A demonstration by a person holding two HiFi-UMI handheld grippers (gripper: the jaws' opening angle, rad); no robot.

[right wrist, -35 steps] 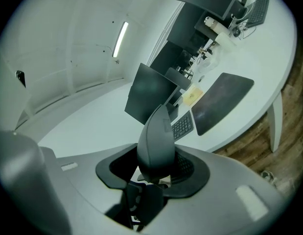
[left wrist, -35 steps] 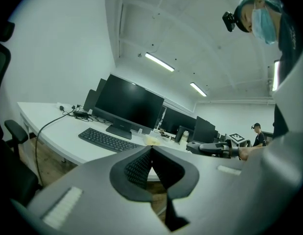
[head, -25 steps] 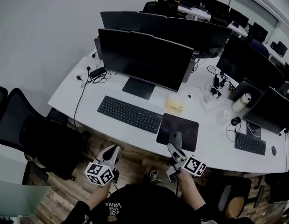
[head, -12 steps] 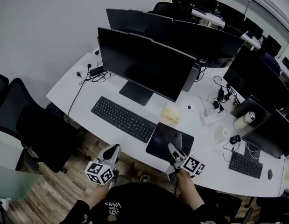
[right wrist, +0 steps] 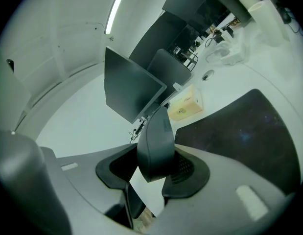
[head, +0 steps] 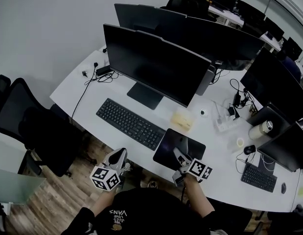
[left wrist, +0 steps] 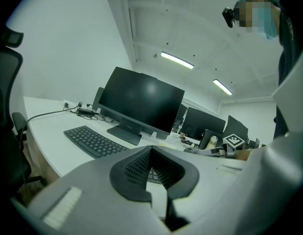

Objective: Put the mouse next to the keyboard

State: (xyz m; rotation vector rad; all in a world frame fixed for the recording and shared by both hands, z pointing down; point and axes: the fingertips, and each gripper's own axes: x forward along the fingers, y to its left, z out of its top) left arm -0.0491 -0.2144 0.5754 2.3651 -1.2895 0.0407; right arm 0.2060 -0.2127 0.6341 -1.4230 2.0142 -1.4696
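My right gripper (head: 179,155) is shut on a dark grey mouse (right wrist: 155,142), which stands upright between its pads. It hovers over the near edge of the black mouse pad (head: 167,146). The black keyboard (head: 130,123) lies left of that pad, in front of the big monitor (head: 151,62). My left gripper (head: 119,157) hangs off the desk's front edge, below the keyboard's right end, jaws together with nothing in them. In the left gripper view the keyboard (left wrist: 91,141) lies beyond the jaws, and the right gripper's marker cube shows at the right.
A pale yellow box (head: 183,121) sits behind the mouse pad. Cables and a power strip (head: 103,71) lie at the desk's back left. A black office chair (head: 24,126) stands left of the desk. More monitors, a can and a second keyboard (head: 259,176) crowd the right side.
The head view has swung, so the desk sits a little differently in frame. Both grippers have hardly moved; the right one keeps the mouse over the pad's near edge.
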